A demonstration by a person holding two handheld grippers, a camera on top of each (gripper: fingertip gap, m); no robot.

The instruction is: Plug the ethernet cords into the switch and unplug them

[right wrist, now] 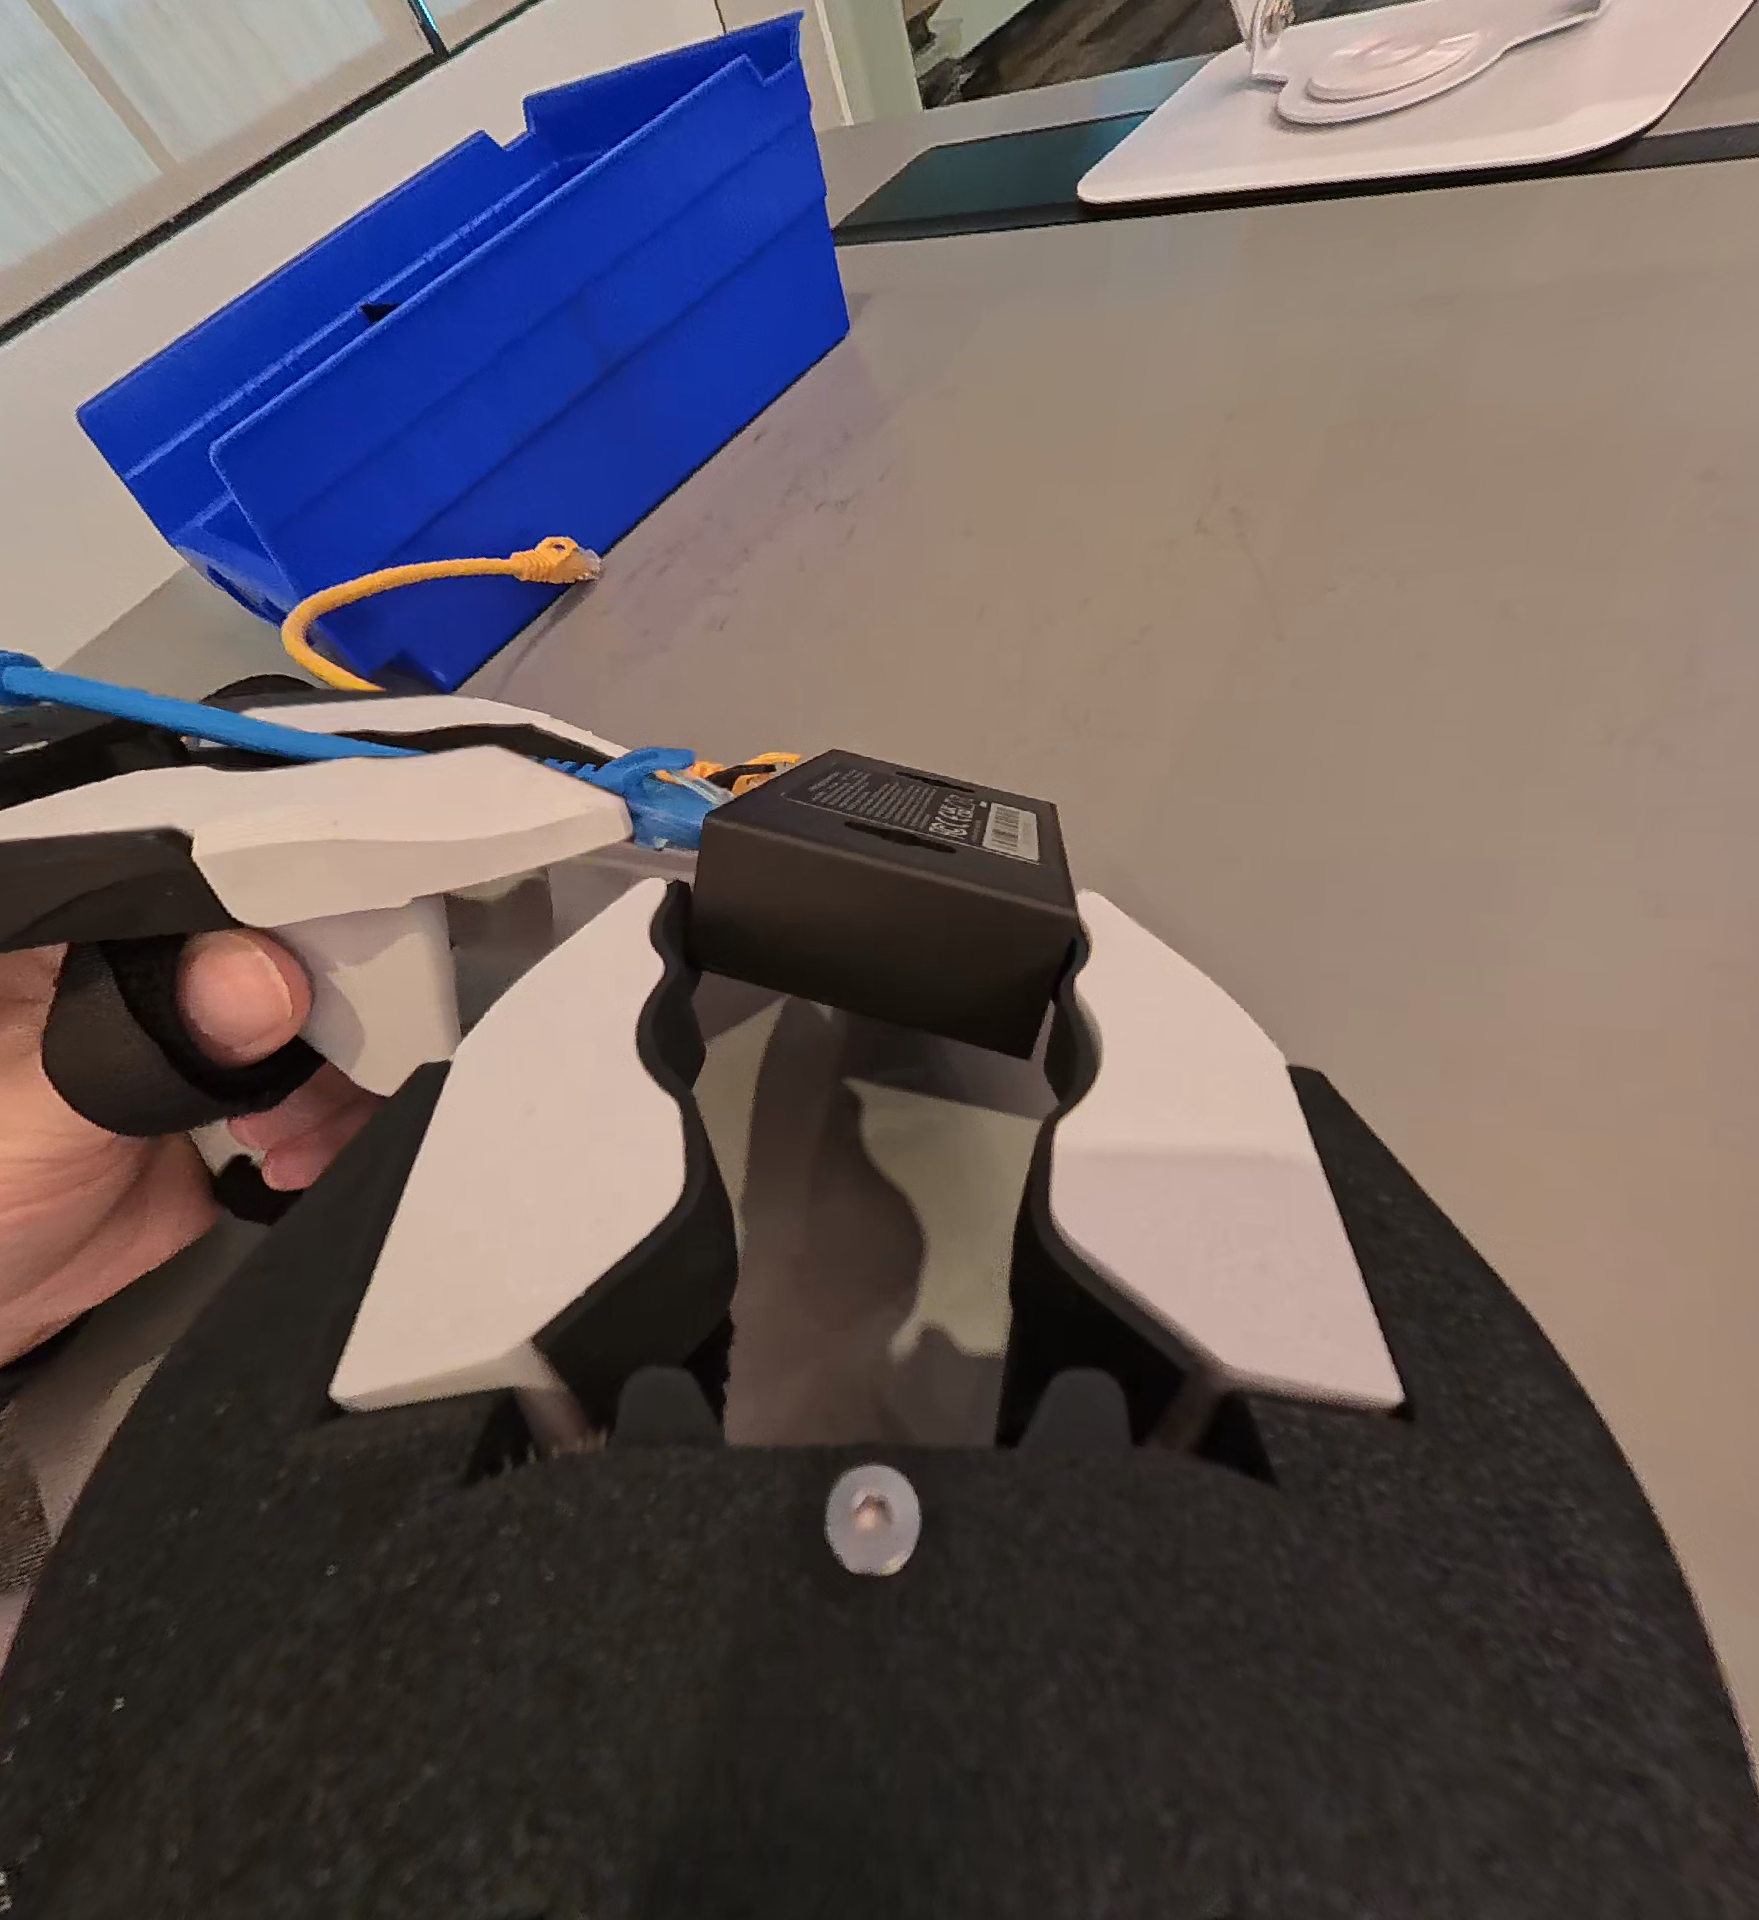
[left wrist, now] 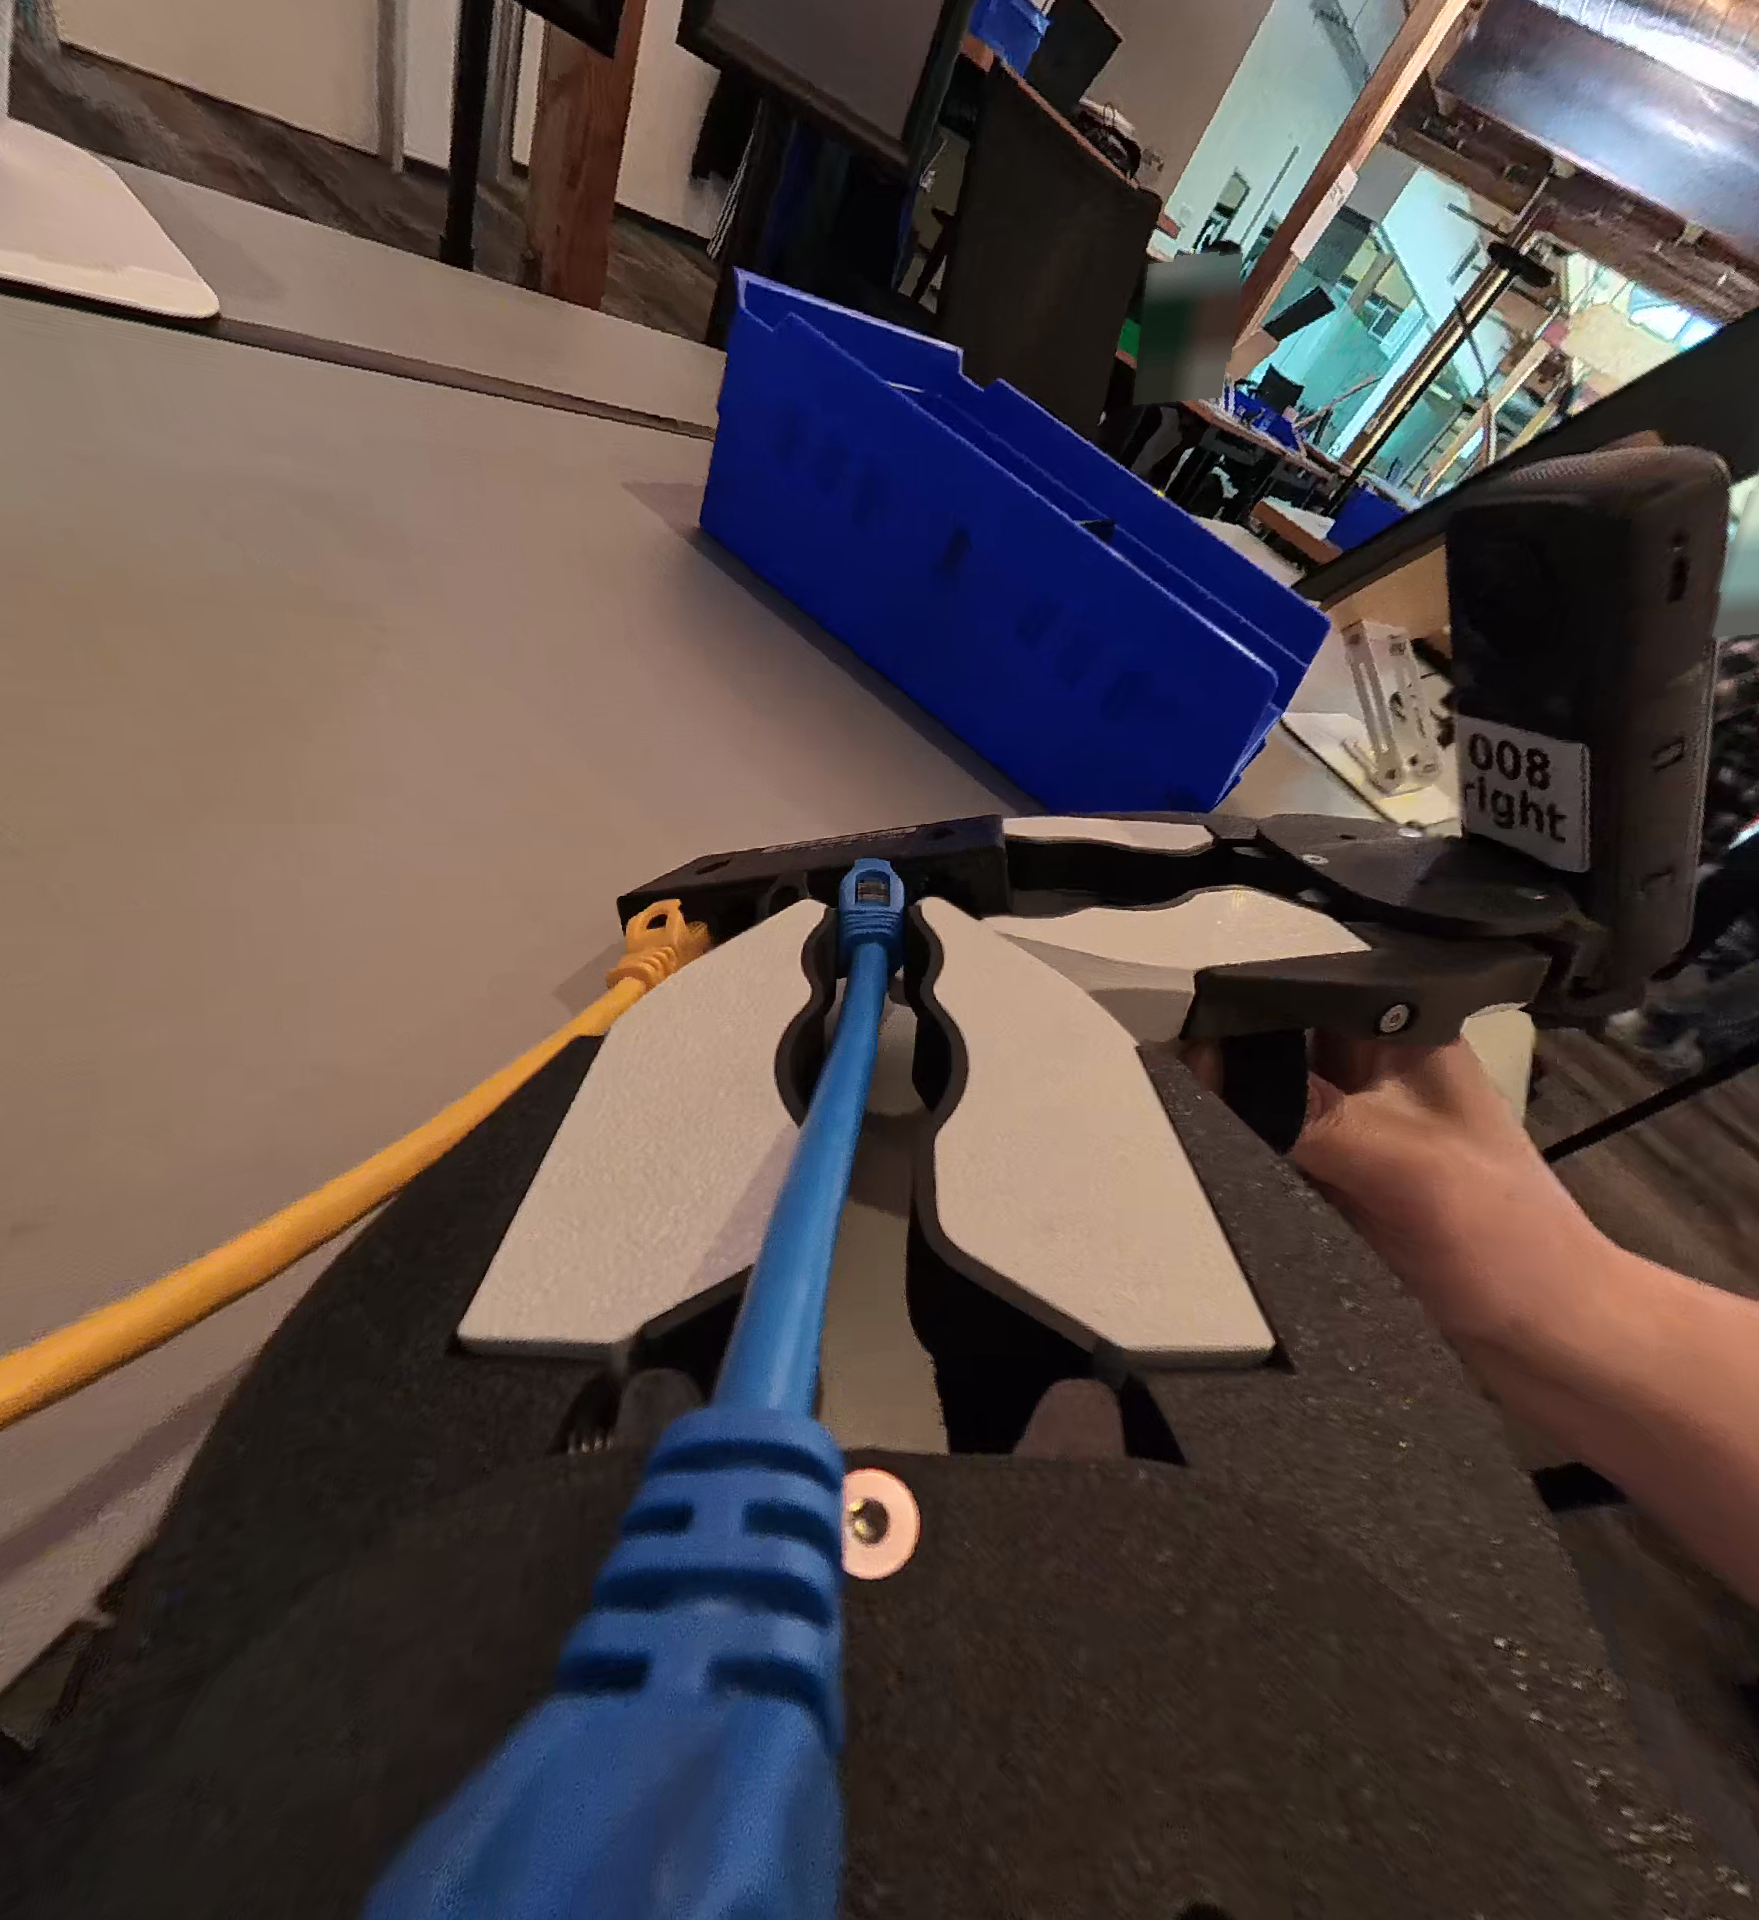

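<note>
While my left gripper point(left wrist: 870, 940) pinches the blue cord point(left wrist: 833, 1122) behind its plug at the switch point(right wrist: 885, 894), which my right gripper point(right wrist: 870, 971) clamps mid-table point(left wrist: 231, 675), angled pushing could jam the plug.

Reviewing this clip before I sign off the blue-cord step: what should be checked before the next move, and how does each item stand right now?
1. Right gripper clamped on the black switch: ok.
2. Left gripper shut on the blue ethernet cord, just behind its plug: ok.
3. Blue plug at the switch's port side: ok; fully seated or not: cannot tell.
4. Yellow ethernet cord plug at the neighbouring port: cannot tell if seated.
5. Yellow cord's free end lying clear by the blue bin: ok.
</note>
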